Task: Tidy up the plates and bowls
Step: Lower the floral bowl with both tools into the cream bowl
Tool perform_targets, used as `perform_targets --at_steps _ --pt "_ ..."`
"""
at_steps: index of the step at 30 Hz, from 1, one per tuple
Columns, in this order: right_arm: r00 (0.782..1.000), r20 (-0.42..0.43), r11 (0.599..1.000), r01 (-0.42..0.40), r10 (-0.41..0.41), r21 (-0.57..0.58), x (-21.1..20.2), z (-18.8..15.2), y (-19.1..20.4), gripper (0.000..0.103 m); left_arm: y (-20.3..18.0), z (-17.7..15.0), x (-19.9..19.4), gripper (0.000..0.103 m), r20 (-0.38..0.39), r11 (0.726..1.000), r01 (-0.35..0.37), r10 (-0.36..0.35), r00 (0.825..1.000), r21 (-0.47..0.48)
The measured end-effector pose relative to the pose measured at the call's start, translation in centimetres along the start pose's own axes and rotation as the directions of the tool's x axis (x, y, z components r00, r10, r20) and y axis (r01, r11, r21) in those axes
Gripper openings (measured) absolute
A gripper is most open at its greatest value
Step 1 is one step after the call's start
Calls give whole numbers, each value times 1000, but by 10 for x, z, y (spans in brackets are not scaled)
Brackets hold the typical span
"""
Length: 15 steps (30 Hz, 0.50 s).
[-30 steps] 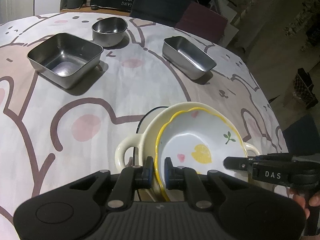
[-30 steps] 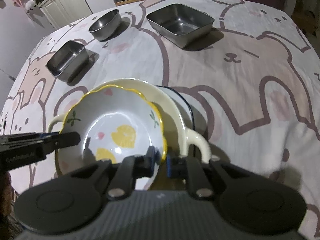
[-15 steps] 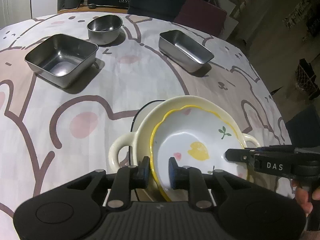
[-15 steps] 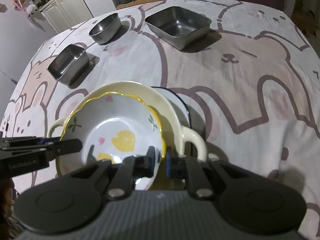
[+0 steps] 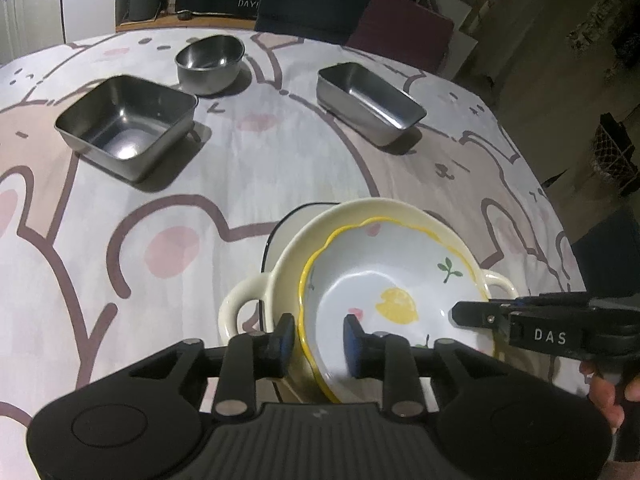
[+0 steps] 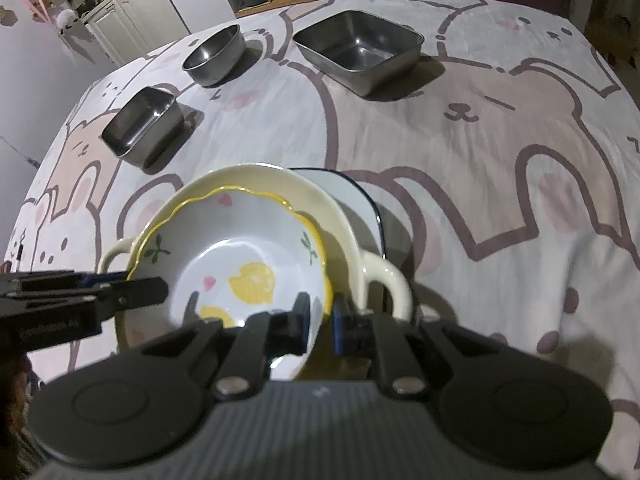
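A white bowl with a wavy yellow rim and a lemon print sits tilted inside a cream two-handled dish. The dish rests on a blue-edged plate. My left gripper straddles the bowl's near rim. Its jaws are opening, and the pads stand clear of the rim. My right gripper has the opposite rim between its pads. Its jaws are easing apart a little, but the pads still sit close against the rim.
On the bear-print tablecloth beyond stand a square steel pan, a round steel bowl and an oblong steel tin. Chairs line the far edge. A person's hand holds the right gripper.
My left gripper's jaws have spread apart and come off the bowl's rim. The right gripper has stayed where it was, with the rim still between its pads.
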State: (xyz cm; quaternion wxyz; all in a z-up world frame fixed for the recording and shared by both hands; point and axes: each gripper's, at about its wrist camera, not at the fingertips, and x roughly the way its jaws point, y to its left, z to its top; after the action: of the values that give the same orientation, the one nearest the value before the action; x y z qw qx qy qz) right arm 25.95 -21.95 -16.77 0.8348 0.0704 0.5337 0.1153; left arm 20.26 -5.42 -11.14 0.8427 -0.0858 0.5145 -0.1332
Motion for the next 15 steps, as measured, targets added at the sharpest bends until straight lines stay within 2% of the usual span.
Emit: perform_targets --at_steps 15 --pt "1000 5 1000 -5 5 0 -4 0 -3 17 -1 -1 -3 30 -3 1000 -4 4 1000 9"
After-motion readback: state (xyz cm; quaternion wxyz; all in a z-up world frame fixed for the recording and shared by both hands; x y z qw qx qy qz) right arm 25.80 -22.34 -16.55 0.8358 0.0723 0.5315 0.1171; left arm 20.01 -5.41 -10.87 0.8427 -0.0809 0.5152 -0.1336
